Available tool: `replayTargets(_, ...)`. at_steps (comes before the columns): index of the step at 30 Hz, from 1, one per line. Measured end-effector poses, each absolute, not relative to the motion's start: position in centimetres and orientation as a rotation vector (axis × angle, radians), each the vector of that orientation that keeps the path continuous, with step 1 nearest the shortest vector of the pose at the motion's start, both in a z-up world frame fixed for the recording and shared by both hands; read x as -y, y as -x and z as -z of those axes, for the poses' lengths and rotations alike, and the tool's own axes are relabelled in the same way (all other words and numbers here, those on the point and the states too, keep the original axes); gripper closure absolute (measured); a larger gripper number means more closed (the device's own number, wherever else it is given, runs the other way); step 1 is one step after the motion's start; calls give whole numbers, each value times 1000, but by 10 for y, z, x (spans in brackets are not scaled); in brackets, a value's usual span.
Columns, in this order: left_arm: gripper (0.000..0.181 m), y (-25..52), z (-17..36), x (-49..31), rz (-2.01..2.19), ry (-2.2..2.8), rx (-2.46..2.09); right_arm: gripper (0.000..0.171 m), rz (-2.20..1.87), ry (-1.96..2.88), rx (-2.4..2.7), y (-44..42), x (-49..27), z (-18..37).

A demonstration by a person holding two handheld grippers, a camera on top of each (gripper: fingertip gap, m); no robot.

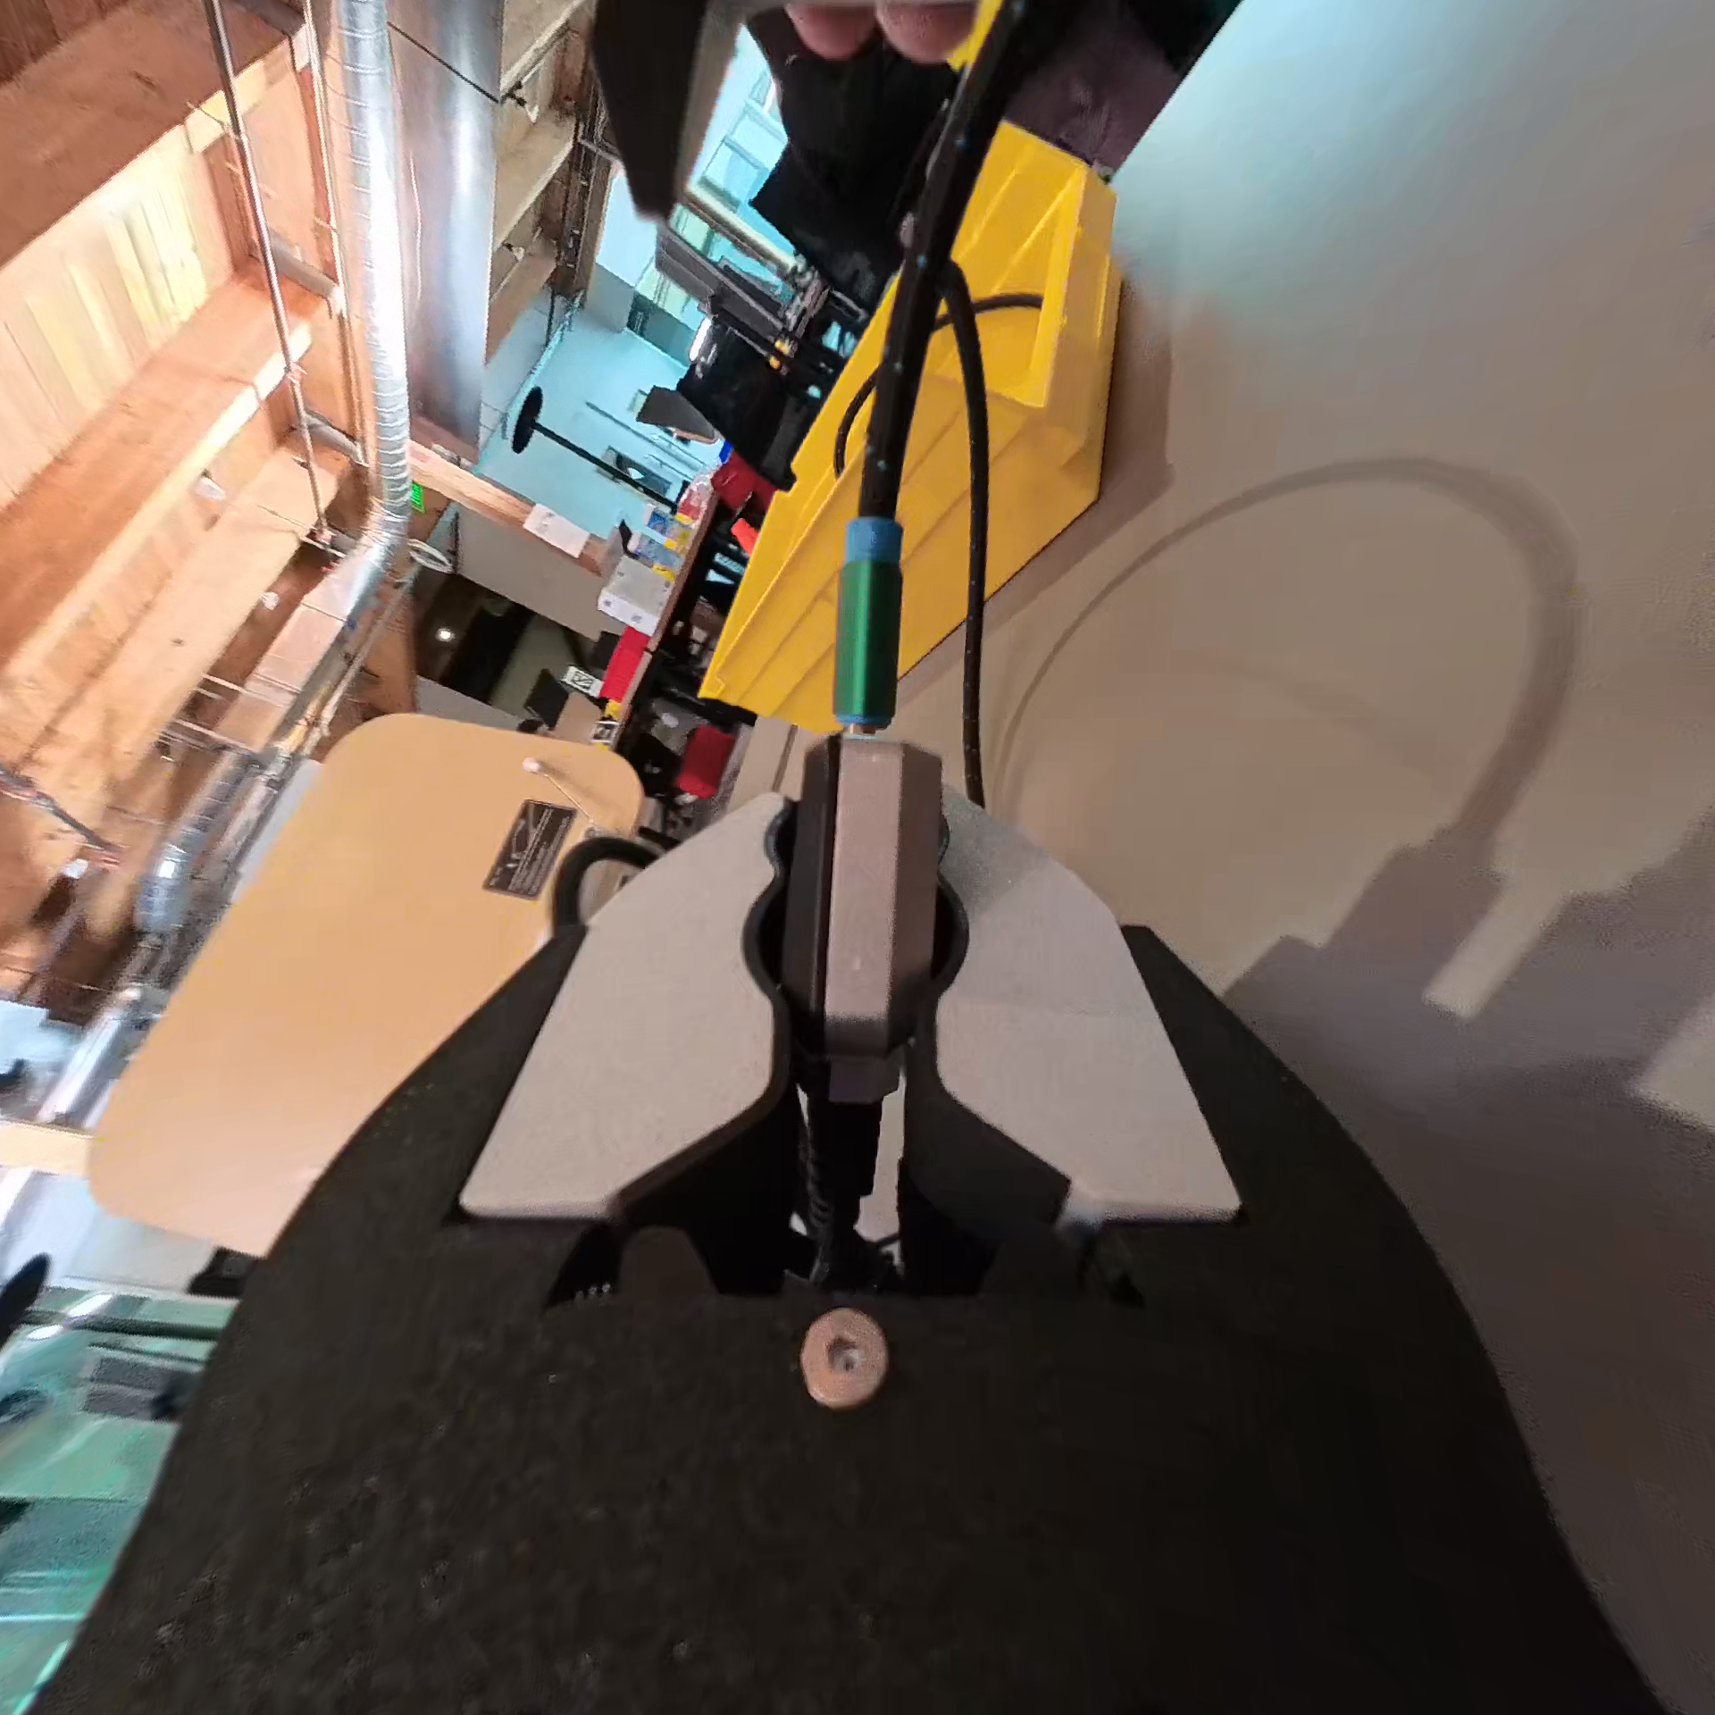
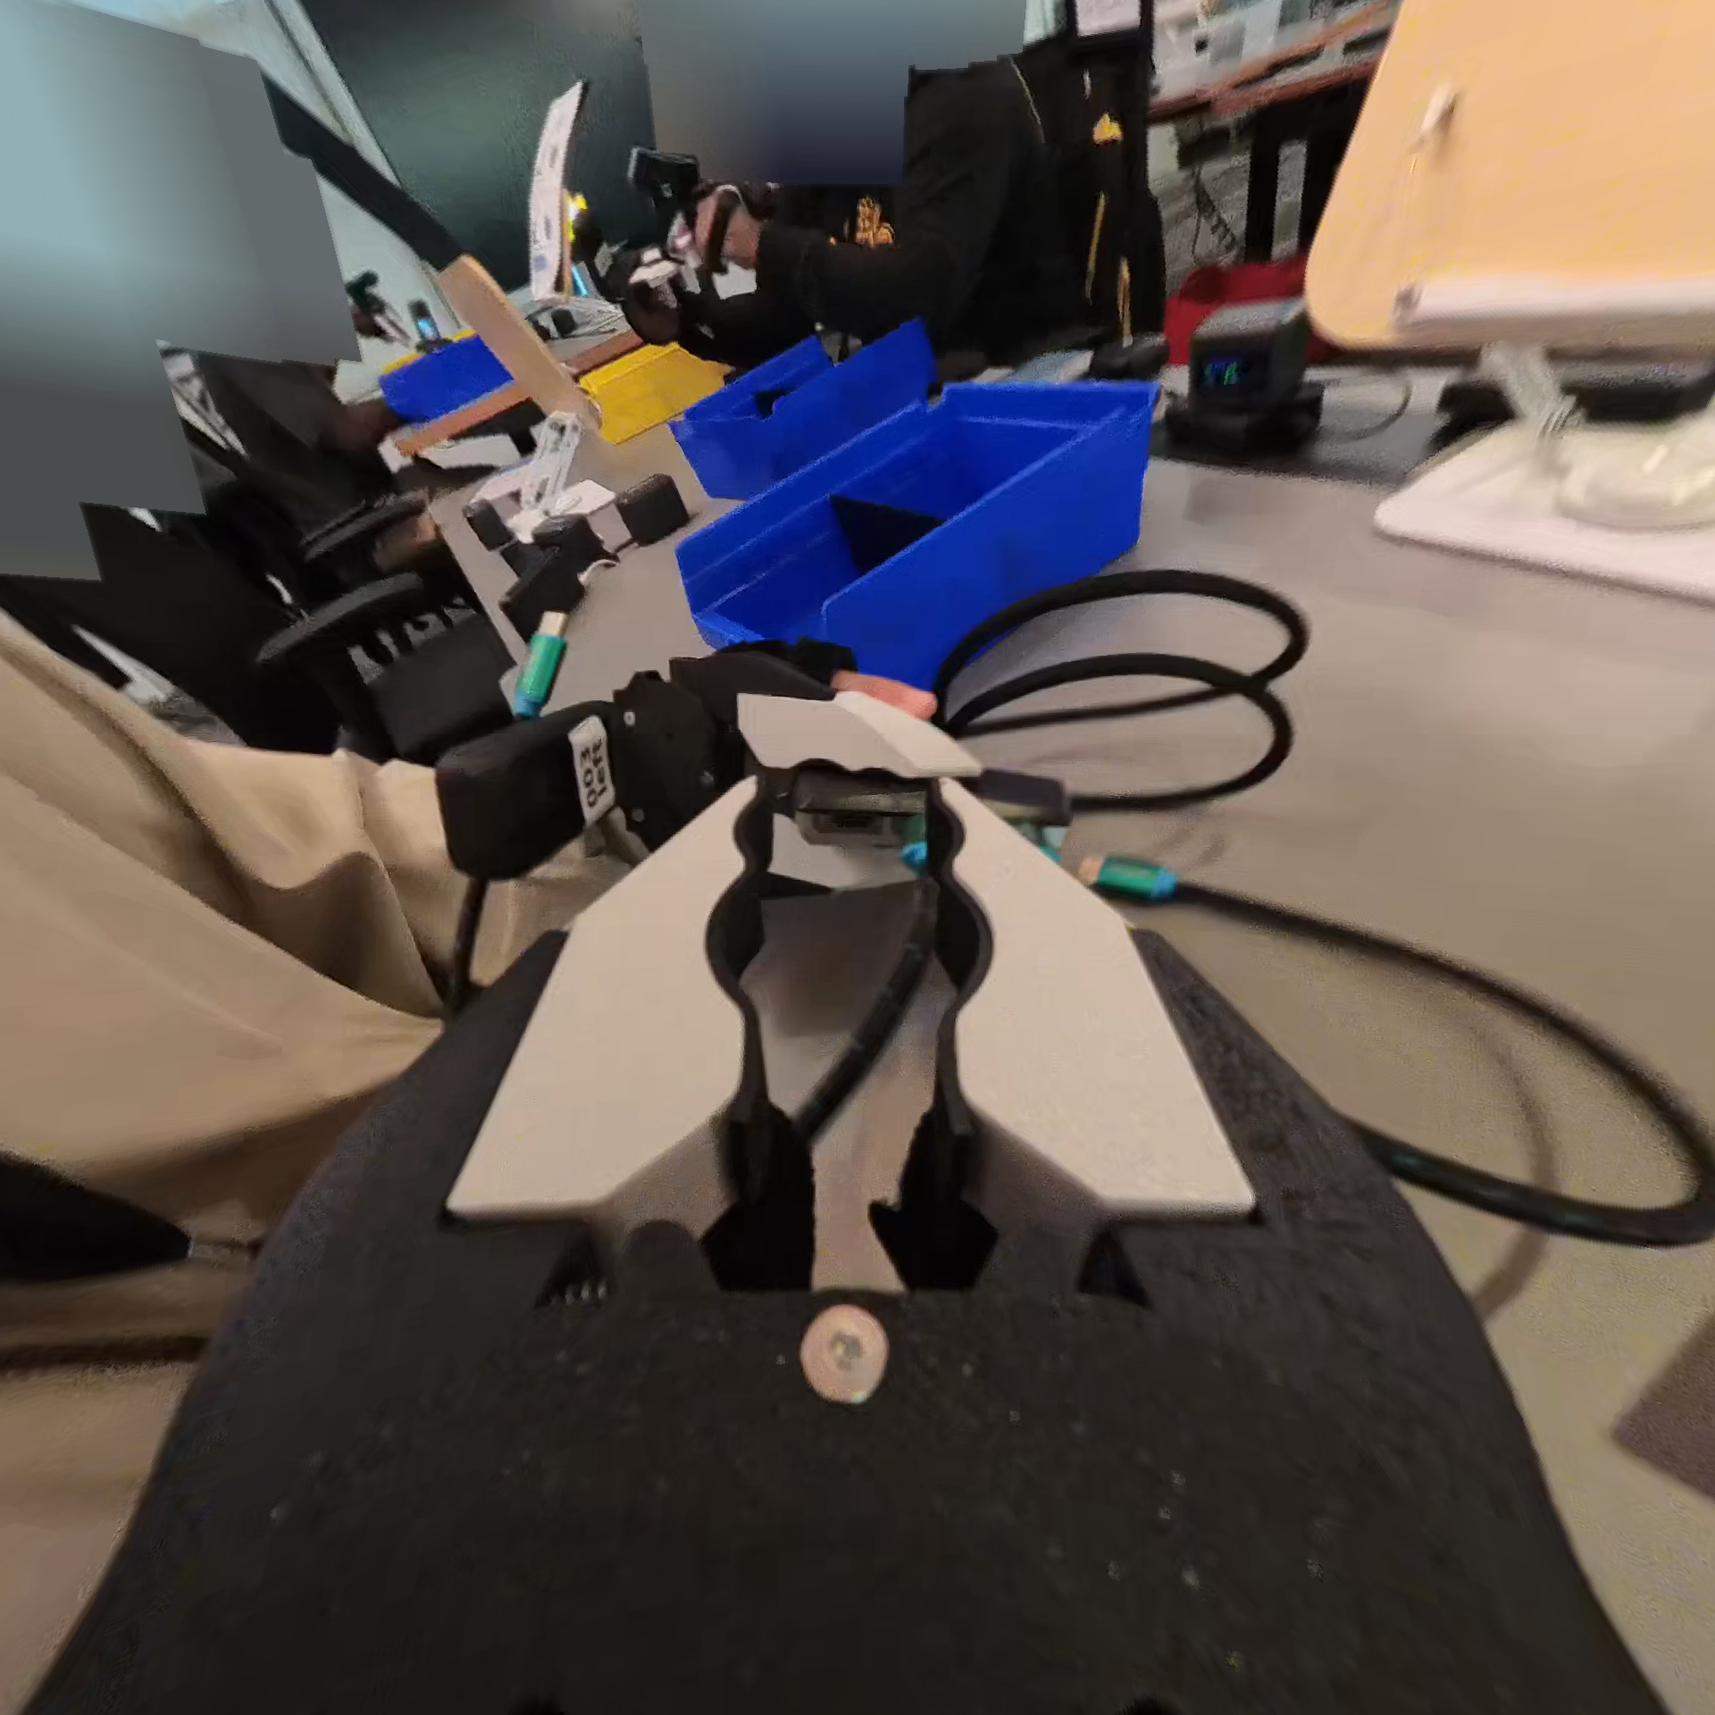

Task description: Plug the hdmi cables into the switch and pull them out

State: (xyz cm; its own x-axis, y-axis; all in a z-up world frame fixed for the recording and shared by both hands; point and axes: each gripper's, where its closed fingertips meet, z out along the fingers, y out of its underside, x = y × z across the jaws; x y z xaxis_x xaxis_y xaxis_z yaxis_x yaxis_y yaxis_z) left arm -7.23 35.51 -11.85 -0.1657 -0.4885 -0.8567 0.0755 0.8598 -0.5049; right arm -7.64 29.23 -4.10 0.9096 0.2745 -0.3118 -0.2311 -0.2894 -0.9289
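A yellow bin [image 1: 937, 520] sits on the pale table [image 1: 1392, 371] beyond the fingertips in the left wrist view, with a tan lamp shade [image 1: 353, 947] off to the fingers' left. In the right wrist view, two blue bins [image 2: 937, 538] stand ahead of the fingers, a white lamp base [image 2: 1559, 501] to their far right, and a seated person in black [image 2: 928, 251] works farther back.
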Motion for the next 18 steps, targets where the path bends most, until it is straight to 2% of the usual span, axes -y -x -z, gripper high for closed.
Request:
replayTargets(6,159,66,119,-350,460,262,-1642,139,-176,2037,17,77,-305,101)
replayTargets(9,158,63,118,-343,448,205,-1638,139,-228,1976,-67,75,-314,105)
replayTargets(13,158,58,121,-345,410,177,-1640,150,-245,1932,-113,67,-319,111)
replayTargets(18,159,55,124,-350,416,193,-1643,151,-212,1901,-94,62,-324,113)
